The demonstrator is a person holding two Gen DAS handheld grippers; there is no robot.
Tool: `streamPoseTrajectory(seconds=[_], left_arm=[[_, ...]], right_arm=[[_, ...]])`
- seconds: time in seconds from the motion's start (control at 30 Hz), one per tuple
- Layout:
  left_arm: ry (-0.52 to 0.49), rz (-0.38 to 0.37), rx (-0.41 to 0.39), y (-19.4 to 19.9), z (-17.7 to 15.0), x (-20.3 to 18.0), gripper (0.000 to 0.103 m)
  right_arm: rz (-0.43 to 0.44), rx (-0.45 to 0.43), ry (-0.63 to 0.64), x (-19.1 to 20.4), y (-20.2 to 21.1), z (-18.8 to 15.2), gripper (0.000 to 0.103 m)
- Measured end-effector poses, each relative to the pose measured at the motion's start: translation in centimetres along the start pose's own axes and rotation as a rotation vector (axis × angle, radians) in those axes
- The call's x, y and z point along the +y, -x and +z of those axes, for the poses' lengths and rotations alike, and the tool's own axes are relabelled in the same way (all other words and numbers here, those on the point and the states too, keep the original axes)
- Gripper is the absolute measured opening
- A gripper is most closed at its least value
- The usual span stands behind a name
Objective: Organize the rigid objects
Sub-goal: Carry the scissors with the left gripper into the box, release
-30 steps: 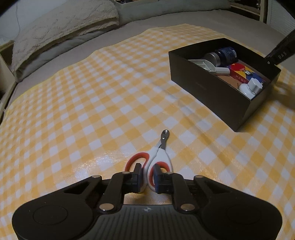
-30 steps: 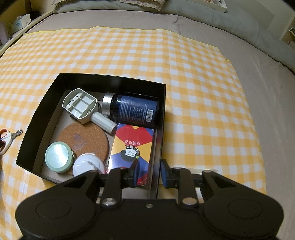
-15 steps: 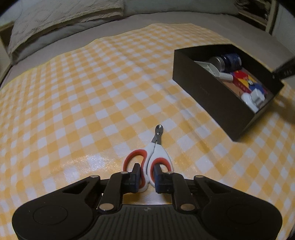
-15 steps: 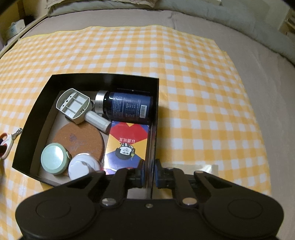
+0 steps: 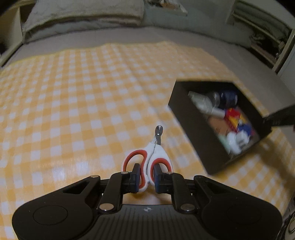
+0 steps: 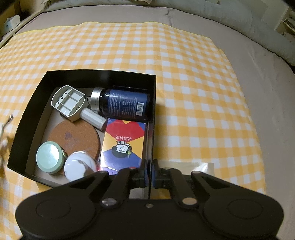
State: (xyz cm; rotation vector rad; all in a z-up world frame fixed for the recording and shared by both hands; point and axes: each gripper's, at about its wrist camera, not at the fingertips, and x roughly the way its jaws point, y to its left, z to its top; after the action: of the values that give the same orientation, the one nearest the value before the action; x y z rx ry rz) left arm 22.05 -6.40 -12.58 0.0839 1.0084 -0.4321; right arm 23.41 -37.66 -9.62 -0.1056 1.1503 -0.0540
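Small scissors [image 5: 158,155] with white and red handles and a short metal tip are clamped by the handles in my left gripper [image 5: 146,177], just above the yellow checked cloth [image 5: 83,103]. To their right stands the black box [image 5: 193,133]. In the right wrist view, my right gripper [image 6: 149,166] finishes closing on the black box's [image 6: 25,125] thin right wall, one pad on each side. Inside lie a dark bottle [image 6: 123,105], a colourful card pack [image 6: 123,144], a cork coaster [image 6: 73,136], a green tin [image 6: 48,157] and a grey tool [image 6: 68,101].
The cloth lies on a grey bed [image 6: 267,110], with pillows [image 5: 83,13] along the far edge. A white round lid [image 6: 79,166] sits in the box's near corner. A clear wrapper [image 6: 202,167] lies on the cloth right of my right gripper.
My right gripper's jaws have shut onto the box's right wall. My left gripper has rolled and tilted with the scissors still in it, so the box now sits lower in its view.
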Motion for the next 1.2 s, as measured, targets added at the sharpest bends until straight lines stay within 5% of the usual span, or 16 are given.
streamPoseTrajectory(seconds=[0.23,0.47,0.97,1.2], left_arm=[[-0.037,-0.027,-0.111,2.1,3.1,-2.7,0.016],[-0.205,-0.108,-0.146,2.3,6.0,-8.1,0.016],[-0.479,-0.184,-0.015,-4.8,8.2,-16.2,0.016],[-0.622,-0.091,0.027,-6.9,8.3,-15.9,0.019]], right_arm=[[0.002,-0.001,-0.006,0.0,0.0,0.0,0.006],[0.004,-0.002,-0.006,0.0,0.2,0.0,0.006],[0.011,-0.013,-0.005,-0.2,0.7,-0.1,0.005],[0.012,-0.017,0.008,-0.1,0.7,-0.2,0.005]])
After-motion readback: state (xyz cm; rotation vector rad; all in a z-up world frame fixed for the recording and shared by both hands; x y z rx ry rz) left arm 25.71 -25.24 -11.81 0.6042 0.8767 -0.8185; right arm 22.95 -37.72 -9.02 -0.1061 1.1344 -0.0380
